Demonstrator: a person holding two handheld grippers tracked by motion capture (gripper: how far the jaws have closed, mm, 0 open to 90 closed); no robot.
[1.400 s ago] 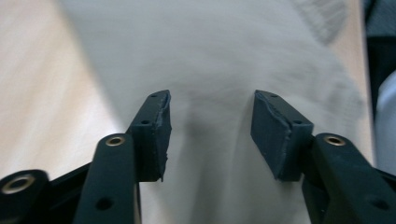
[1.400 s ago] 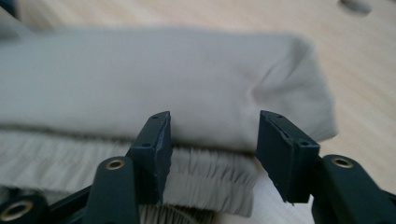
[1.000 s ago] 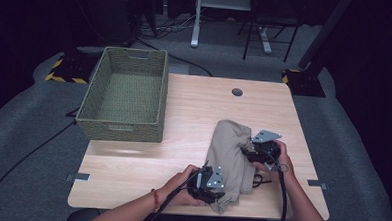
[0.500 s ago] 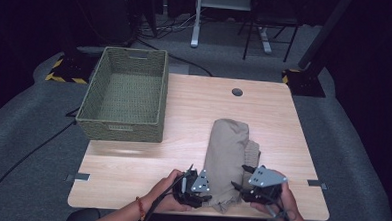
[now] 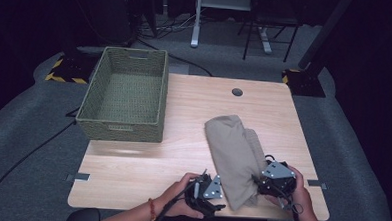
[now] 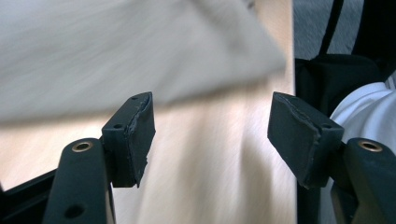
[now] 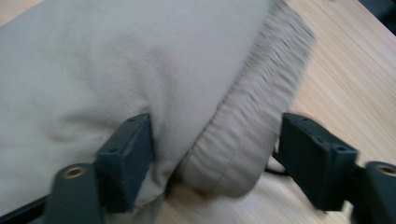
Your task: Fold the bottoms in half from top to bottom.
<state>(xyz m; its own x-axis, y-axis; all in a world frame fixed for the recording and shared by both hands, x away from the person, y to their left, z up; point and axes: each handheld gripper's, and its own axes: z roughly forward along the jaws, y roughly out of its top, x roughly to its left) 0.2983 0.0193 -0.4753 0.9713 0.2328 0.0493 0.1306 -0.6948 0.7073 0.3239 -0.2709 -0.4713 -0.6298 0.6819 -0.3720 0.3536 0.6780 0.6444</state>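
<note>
A beige folded garment (image 5: 232,152) lies on the right half of the wooden table (image 5: 141,163), reaching to its near edge. My left gripper (image 5: 223,201) sits at the garment's near left corner. Its jaws have just been opening and stand open over bare table (image 6: 210,158), with the cloth's edge (image 6: 116,46) just beyond the tips. My right gripper (image 5: 257,183) is at the garment's near right side. Its jaws have also just been opening and are open (image 7: 215,140), with the gathered elastic waistband (image 7: 247,135) lying loose between them.
A green woven basket (image 5: 122,95) stands at the table's far left. A round cable hole (image 5: 237,92) sits near the far edge. Chairs and desk legs stand on the grey floor beyond. A white sleeve (image 6: 369,107) shows at the table's near edge.
The right gripper has come down the garment's right side toward the near edge. The left gripper has barely moved. The garment now lies flatter and more neatly folded.
</note>
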